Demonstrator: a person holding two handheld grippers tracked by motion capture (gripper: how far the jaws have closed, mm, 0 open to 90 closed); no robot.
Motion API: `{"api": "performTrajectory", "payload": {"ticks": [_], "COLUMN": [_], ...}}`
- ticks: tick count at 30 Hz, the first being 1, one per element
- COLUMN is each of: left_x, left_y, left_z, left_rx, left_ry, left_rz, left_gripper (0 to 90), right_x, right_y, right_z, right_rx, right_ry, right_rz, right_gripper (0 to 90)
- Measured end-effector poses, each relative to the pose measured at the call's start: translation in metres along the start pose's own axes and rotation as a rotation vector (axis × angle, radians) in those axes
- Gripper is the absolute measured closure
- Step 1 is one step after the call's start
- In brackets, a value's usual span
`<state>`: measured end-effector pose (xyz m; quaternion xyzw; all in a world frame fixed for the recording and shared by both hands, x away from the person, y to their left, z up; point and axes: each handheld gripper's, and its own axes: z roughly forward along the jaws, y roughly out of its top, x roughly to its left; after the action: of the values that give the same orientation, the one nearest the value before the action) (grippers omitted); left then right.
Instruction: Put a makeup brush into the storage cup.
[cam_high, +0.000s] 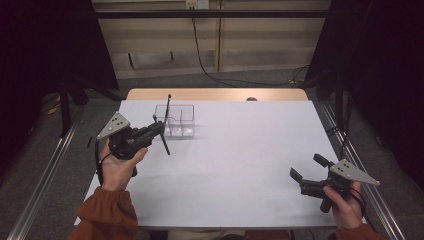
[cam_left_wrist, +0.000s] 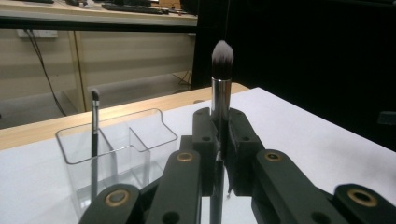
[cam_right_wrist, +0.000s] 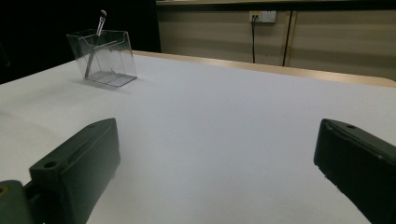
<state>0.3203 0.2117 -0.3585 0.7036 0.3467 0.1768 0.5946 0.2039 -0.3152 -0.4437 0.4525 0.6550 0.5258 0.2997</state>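
My left gripper (cam_high: 160, 125) is shut on a makeup brush (cam_high: 166, 142) and holds it roughly upright just in front of a clear acrylic organizer (cam_high: 186, 121) at the table's far left. In the left gripper view the brush (cam_left_wrist: 220, 93) rises between the jaws of the gripper (cam_left_wrist: 219, 128), with a silver ferrule and a pale bristle tip on top. The organizer (cam_left_wrist: 140, 144) has several compartments, and a thin dark brush (cam_left_wrist: 95, 116) stands in its left one. My right gripper (cam_high: 306, 166) hovers open near the front right, and nothing lies between its jaws (cam_right_wrist: 217, 135). Far off stands the organizer (cam_right_wrist: 109, 58) with the thin brush (cam_right_wrist: 100, 21).
A white sheet (cam_high: 240, 150) covers the table, with a strip of bare wood (cam_high: 215, 94) along the far edge. A small dark object (cam_high: 251, 99) sits on that strip. Metal rails (cam_high: 45, 180) run along both sides of the table.
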Motion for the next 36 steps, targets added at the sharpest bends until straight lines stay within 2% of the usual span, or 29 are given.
{"api": "performTrajectory", "payload": {"ticks": [5,8,12,15,20,23,29,36], "left_x": [0.009,0.013,0.018,0.022,0.027,0.030,0.028,0.030], "left_y": [0.003,0.005,0.009,0.012,0.015,0.016,0.022,0.037], "left_z": [-0.002,-0.001,0.001,0.003,0.007,0.011,0.018,0.021], "left_rx": [-0.006,-0.007,-0.002,-0.005,-0.002,-0.006,0.002,-0.017], "left_ry": [0.020,0.033,0.039,0.045,0.051,0.049,0.051,0.052], "left_rz": [-0.010,-0.012,-0.006,-0.013,-0.013,-0.027,0.017,0.021], "left_gripper": [84.1,84.1,84.1,84.1,84.1,84.1,84.1,84.1], "right_x": [0.000,-0.001,-0.001,-0.001,0.000,0.000,0.000,0.001], "right_y": [-0.004,-0.004,-0.004,-0.004,-0.004,-0.004,-0.005,-0.005], "right_z": [-0.001,-0.002,-0.002,-0.002,-0.001,0.000,0.000,0.000], "right_rx": [0.002,-0.003,-0.008,-0.014,0.001,-0.001,0.005,0.003], "right_ry": [0.006,0.009,0.004,0.005,0.014,0.018,0.024,0.026], "right_rz": [-0.016,-0.010,-0.021,-0.012,-0.012,-0.016,-0.029,-0.029], "right_gripper": [0.2,0.1,0.0,0.0,0.0,0.0,0.0,0.0]}}
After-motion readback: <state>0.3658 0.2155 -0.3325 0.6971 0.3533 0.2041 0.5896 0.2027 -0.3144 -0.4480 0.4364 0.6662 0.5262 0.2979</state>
